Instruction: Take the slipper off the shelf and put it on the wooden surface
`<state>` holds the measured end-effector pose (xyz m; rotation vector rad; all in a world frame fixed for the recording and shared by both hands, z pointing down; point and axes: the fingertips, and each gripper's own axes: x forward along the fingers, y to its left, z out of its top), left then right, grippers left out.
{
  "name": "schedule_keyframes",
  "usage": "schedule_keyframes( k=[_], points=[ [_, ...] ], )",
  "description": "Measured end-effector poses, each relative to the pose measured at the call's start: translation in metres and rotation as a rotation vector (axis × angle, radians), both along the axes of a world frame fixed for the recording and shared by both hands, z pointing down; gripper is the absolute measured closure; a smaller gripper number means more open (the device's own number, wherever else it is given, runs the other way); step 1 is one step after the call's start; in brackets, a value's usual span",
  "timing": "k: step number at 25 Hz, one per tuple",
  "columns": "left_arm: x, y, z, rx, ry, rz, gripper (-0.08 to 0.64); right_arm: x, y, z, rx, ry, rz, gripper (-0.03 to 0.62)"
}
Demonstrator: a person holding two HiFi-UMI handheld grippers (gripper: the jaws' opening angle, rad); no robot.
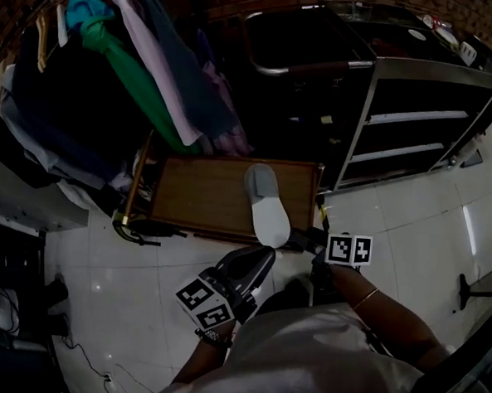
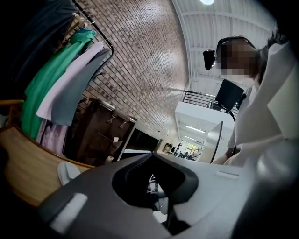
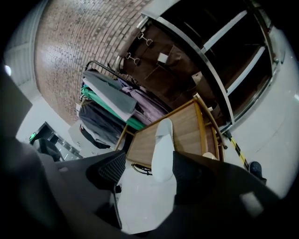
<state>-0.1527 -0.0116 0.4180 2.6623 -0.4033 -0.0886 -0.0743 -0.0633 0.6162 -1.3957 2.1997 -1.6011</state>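
Note:
A grey and white slipper [image 1: 266,205] lies lengthwise on the wooden surface [image 1: 196,193], its white end hanging over the front edge. My right gripper [image 1: 306,238] is just beside that end, low over the floor. In the right gripper view the right gripper [image 3: 147,175] stands open, and the slipper [image 3: 161,149] shows in the gap without either pad pressing on it. My left gripper [image 1: 258,263] is held near my body, pointing toward the wooden surface, with its jaws together and nothing in them. The left gripper view tilts upward; the slipper [image 2: 67,172] shows small at lower left.
A clothes rack [image 1: 137,69] with several hanging garments stands behind and left of the wooden surface. A dark metal shelf unit [image 1: 416,127] stands to the right. White tile floor [image 1: 141,285] lies in front, with a cable [image 1: 140,231] by the surface's front edge.

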Motion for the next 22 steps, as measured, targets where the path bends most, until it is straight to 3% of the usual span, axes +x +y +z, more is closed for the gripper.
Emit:
schedule_keyframes(
  k=[5, 9, 12, 15, 17, 20, 22],
  points=[
    [0.0, 0.017, 0.031, -0.034, -0.034, 0.047, 0.561, 0.029, 0.051, -0.033, 0.131, -0.038, 0.057, 0.304],
    [-0.016, 0.022, 0.018, -0.026, -0.055, -0.02, 0.561, 0.083, 0.084, -0.089, 0.227, -0.064, 0.177, 0.342],
    [-0.024, 0.016, 0.009, -0.009, -0.054, -0.089, 0.561, 0.104, 0.089, -0.131, 0.306, -0.06, 0.194, 0.353],
    [-0.025, 0.021, 0.006, -0.002, -0.058, -0.12, 0.561, 0.079, 0.095, -0.177, 0.435, -0.033, 0.119, 0.342],
    [-0.02, 0.036, 0.002, -0.015, -0.051, -0.133, 0.561, 0.048, 0.11, -0.207, 0.562, 0.037, 0.005, 0.339],
    [0.01, 0.074, -0.01, -0.043, -0.022, -0.082, 0.561, 0.009, 0.149, -0.243, 0.738, 0.119, -0.182, 0.339],
    [0.031, 0.097, -0.009, -0.112, 0.037, -0.056, 0.561, 0.0, 0.18, -0.251, 0.781, 0.125, -0.257, 0.339]
  ],
)
